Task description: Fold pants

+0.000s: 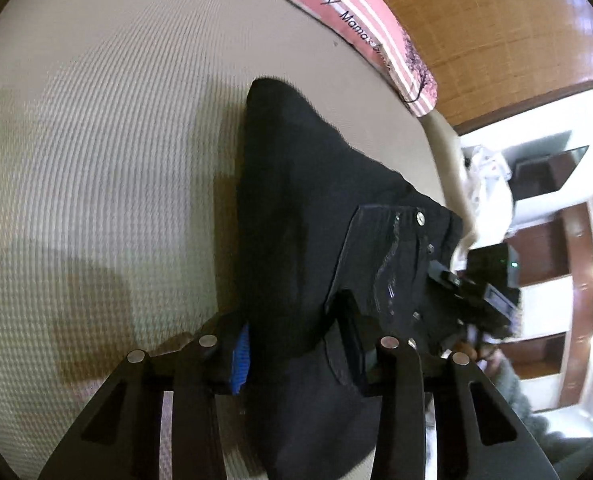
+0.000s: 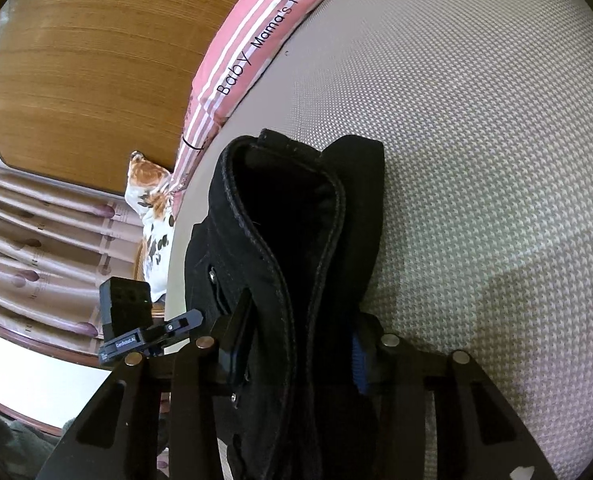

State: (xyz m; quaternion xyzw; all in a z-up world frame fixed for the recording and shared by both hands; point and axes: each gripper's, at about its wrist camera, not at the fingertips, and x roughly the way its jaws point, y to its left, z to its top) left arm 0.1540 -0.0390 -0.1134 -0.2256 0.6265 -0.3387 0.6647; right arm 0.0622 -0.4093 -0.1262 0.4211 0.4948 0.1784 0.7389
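Black pants (image 1: 296, 200) lie bunched on a woven grey-white mattress (image 1: 96, 160), their silver button (image 1: 419, 218) and fly facing up at the right. My left gripper (image 1: 296, 352) is shut on a thick fold of the fabric, its blue pad (image 1: 240, 356) pressed against the cloth. In the right wrist view the pants' stitched waistband (image 2: 280, 184) curls open ahead. My right gripper (image 2: 296, 352) is shut on the waistband end, with cloth filling the gap between its fingers (image 2: 358, 360). Each gripper shows at the other view's edge: the right one (image 1: 456, 280), the left one (image 2: 152, 336).
A pink striped cloth with printed words (image 1: 356, 12) runs along the mattress's far edge under a wooden headboard (image 1: 496, 20). A floral pillow (image 2: 152, 184) and curtains (image 2: 36, 240) are off one side, and white shelving (image 1: 544, 240) is off the other.
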